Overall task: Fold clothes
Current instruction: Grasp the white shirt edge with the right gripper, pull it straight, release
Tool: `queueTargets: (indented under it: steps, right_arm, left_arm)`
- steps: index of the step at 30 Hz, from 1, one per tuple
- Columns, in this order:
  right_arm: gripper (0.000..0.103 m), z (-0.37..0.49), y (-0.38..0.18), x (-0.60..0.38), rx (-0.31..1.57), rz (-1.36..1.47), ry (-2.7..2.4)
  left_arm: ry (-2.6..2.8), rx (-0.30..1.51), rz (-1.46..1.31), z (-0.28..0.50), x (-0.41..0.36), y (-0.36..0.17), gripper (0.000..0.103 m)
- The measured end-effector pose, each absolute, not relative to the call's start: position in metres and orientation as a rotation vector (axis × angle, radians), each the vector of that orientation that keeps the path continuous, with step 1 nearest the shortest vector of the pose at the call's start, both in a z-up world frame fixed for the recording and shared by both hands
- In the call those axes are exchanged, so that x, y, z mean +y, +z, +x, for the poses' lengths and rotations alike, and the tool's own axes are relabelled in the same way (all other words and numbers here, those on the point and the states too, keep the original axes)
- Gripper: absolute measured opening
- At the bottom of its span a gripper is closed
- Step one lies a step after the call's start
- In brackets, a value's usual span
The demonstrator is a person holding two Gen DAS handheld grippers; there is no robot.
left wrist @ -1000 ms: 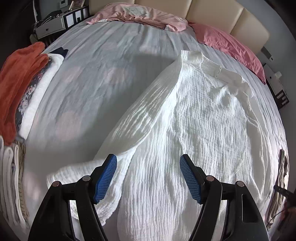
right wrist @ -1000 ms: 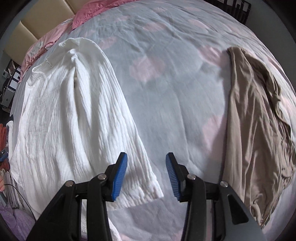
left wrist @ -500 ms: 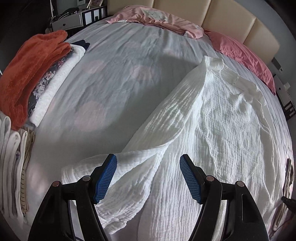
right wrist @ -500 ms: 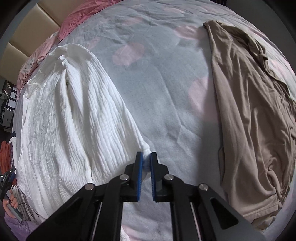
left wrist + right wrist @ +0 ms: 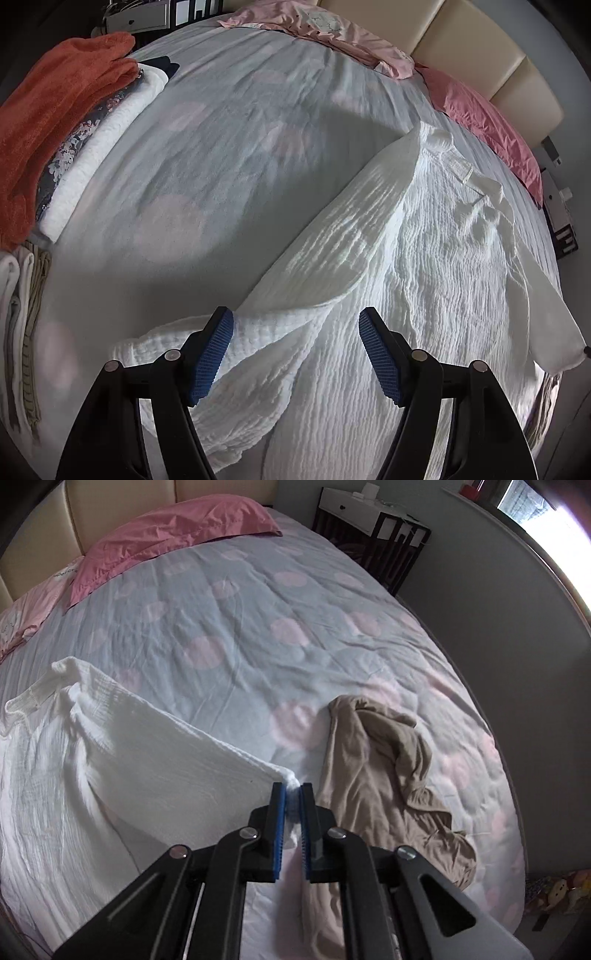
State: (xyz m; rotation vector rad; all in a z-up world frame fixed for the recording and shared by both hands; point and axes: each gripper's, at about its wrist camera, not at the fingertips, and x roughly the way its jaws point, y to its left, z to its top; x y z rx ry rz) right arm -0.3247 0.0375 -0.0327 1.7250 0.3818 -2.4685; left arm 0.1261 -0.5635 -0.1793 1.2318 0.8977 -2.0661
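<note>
The white shirt (image 5: 424, 280) lies spread on the bed (image 5: 207, 177), collar toward the headboard (image 5: 476, 44). One sleeve (image 5: 177, 771) is pulled taut off the covers, its cuff pinched between the blue pads of the right gripper (image 5: 291, 805), whose jaws are clamped tight on the fabric. The rest of the shirt spreads to the left of this gripper and below it.

The other sleeve runs diagonally down toward the left gripper (image 5: 295, 350), its cuff end bunched just below and beside the left pad. The left gripper's jaws stand wide apart above the shirt, with crinkled cloth showing between them; the pads press on nothing.

Just right of the right gripper lies a crumpled beige garment (image 5: 373, 775), apart from the shirt. Farther ahead are a pink pillow (image 5: 166, 528) and a dark bedside shelf (image 5: 373, 535).

Far left of the left gripper, at the bed's edge, sits a stack of folded clothes (image 5: 92, 155) topped by an orange towel (image 5: 51, 110), with more folded pieces (image 5: 18, 332) nearer.
</note>
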Motion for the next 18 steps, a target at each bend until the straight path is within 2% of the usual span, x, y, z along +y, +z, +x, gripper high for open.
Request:
queueTargets:
  steps: [7,18]
  right_arm:
    - [0.007,-0.404,-0.059,0.049,0.387,1.754,-2.572]
    - [0.007,-0.448,-0.110,0.057,0.499,1.825,-2.695]
  left_arm:
    - [-2.058,0.901,1.258,0.111,-0.570,-0.186,0.072]
    - [-2.034,0.891,1.301,0.106,-0.571,-0.197,0.072]
